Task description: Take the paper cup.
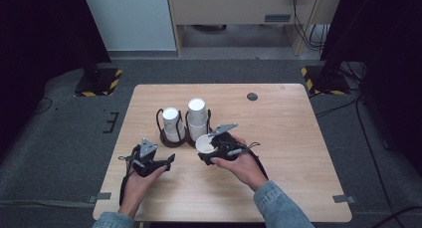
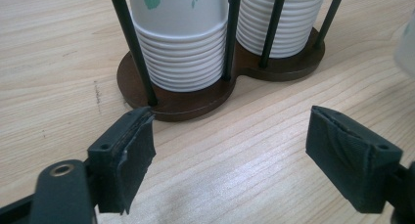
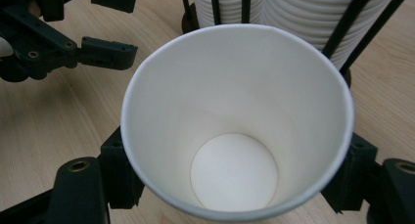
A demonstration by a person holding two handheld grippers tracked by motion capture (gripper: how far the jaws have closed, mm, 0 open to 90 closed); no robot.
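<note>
A white paper cup (image 1: 204,144) lies tilted in my right gripper (image 1: 210,151), whose jaws are shut on its sides; in the right gripper view the cup's open mouth (image 3: 235,126) faces the camera between the pads of that gripper (image 3: 235,172). Behind it stands a dark wooden cup holder (image 1: 173,140) with black rods and two stacks of paper cups (image 1: 171,122) (image 1: 197,114). My left gripper (image 1: 166,163) is open just in front of the holder's base (image 2: 186,100), with nothing between its pads (image 2: 129,150). From the right gripper view, the left gripper (image 3: 122,26) is at the upper left.
The light wooden table (image 1: 288,138) has a small dark round grommet (image 1: 252,96) near its far edge. Two black stands with yellow-striped feet (image 1: 99,83) (image 1: 323,81) flank the table's far corners on the grey floor.
</note>
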